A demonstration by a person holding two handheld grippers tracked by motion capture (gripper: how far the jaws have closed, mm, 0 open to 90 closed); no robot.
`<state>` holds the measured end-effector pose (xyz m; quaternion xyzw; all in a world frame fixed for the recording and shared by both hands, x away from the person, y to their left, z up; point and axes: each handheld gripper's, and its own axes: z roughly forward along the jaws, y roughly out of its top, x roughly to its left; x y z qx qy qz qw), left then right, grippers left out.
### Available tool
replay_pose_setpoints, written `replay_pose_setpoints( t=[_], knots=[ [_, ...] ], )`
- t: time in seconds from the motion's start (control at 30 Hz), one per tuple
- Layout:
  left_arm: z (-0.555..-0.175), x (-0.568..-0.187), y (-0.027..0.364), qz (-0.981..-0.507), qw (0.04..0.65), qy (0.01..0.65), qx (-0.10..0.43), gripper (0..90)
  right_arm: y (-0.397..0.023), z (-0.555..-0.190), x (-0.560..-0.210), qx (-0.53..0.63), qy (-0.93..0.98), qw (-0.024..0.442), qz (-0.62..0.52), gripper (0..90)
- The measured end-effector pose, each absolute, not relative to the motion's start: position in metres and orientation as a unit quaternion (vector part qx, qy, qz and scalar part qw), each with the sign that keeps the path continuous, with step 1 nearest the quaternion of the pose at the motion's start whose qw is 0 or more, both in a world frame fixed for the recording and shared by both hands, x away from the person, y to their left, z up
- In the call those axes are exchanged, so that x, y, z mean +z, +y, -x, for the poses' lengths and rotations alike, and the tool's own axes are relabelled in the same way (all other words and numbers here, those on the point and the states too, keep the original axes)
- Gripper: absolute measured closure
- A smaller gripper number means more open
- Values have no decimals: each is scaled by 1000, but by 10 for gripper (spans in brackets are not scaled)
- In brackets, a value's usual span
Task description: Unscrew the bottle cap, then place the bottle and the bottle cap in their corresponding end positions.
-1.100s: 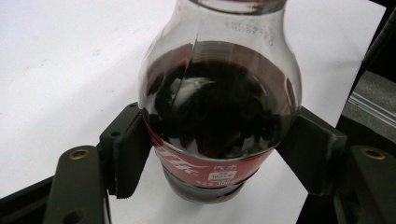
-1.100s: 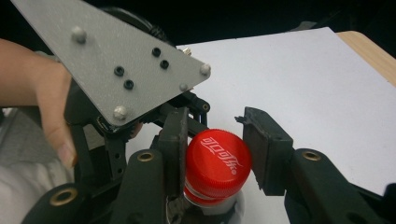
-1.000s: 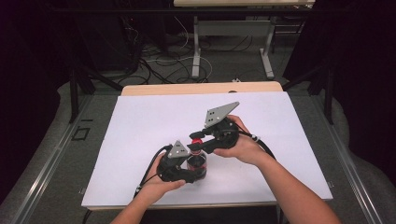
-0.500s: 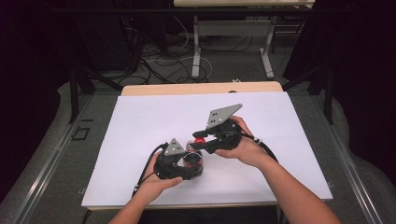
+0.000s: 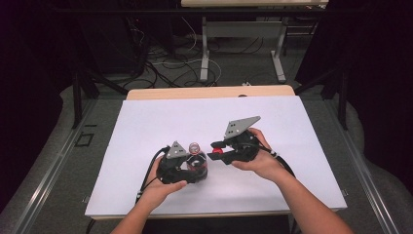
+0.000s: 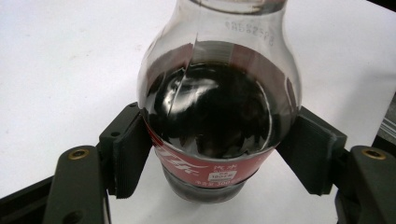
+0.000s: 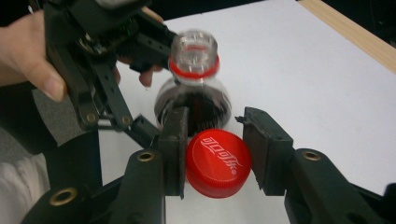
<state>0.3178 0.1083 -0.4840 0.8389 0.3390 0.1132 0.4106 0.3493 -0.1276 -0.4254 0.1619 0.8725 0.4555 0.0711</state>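
a: high view?
b: bottle (image 5: 195,158) stands near the table's (image 5: 146,126) front edge, left gripper (image 5: 187,168) clamped on it; right gripper (image 5: 217,148) just beside.
a: left gripper view?
b: pads (image 6: 130,154) squeeze the bottle (image 6: 219,112).
a: right gripper view?
b: right gripper (image 7: 215,156) clamped on the red cap (image 7: 218,163), off the bottle (image 7: 194,74).

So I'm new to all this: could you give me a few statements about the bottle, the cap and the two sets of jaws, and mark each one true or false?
1. The left gripper has its jaws clamped on the bottle. True.
2. The red cap is screwed onto the bottle. False: the right gripper holds it, off the open neck.
3. The bottle holds dark liquid. True.
4. The bottle lies on its side on the white board. False: it stands upright.
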Motion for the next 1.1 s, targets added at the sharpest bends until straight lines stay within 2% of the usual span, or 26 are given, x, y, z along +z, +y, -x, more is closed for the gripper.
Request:
replay_pose_setpoints(
  t=[0.5,1.1],
  knots=[
    [-328,-476,106,-832,413,350,123,305,-150,-344,-460,440,867,87,-218,611],
    [-363,-463,89,-824,419,357,133,305,-183,-346,-489,434,847,105,-290,611]
  ],
)
